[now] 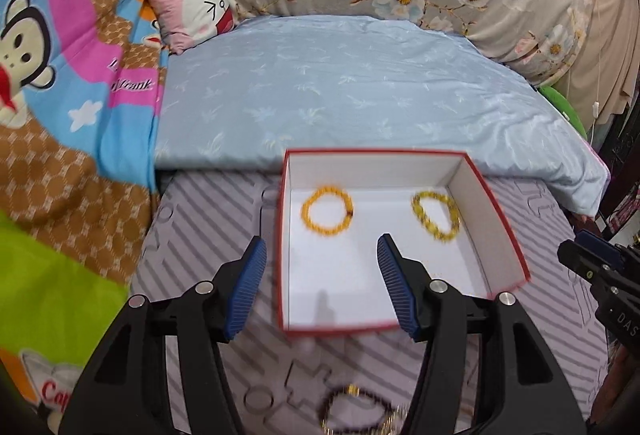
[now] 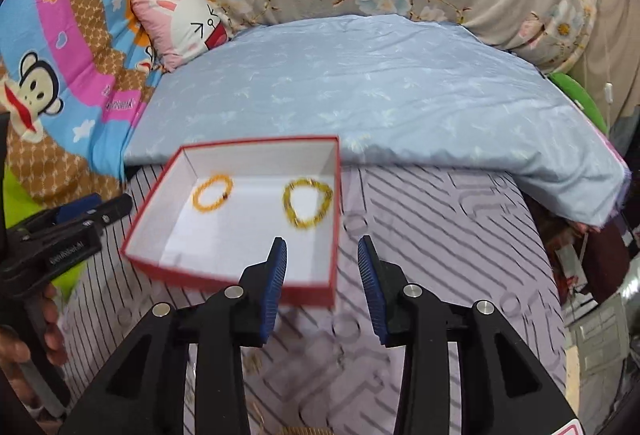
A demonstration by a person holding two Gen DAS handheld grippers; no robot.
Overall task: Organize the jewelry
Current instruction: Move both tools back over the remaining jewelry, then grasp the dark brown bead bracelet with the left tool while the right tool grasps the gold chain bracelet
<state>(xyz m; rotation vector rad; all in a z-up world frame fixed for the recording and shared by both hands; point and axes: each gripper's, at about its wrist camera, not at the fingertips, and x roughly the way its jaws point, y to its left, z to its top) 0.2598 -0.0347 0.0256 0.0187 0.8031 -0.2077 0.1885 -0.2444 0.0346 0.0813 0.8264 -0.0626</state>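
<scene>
Item: dark beaded bracelet (image 1: 356, 409), with a gold bead at its top. It lies loose on the striped mat (image 1: 192, 219) on the bed, just under your left claw (image 1: 320, 287), outside the box. By the look of it, it is light and limp, strung on cord; the beads should roll and slip on a flat pad. You would do best to pinch across one side of the ring, not the whole loop, and lift slowly so it hangs free.

Item: orange bracelet (image 1: 327, 210) and yellow-green bracelet (image 1: 436, 215). Both lie apart on the white floor of the red box (image 1: 516, 239).

Item: thin gold piece (image 2: 296, 430) at the lower edge of the right view; too cut off to name.

Your left claw stands open and empty, fingers straddling the box's left wall. Your right claw (image 2: 322, 289) is partly open and empty, over the box's near right corner.

Surround: blue quilt (image 1: 340, 87), rabbit pillow (image 1: 192, 5).
</scene>
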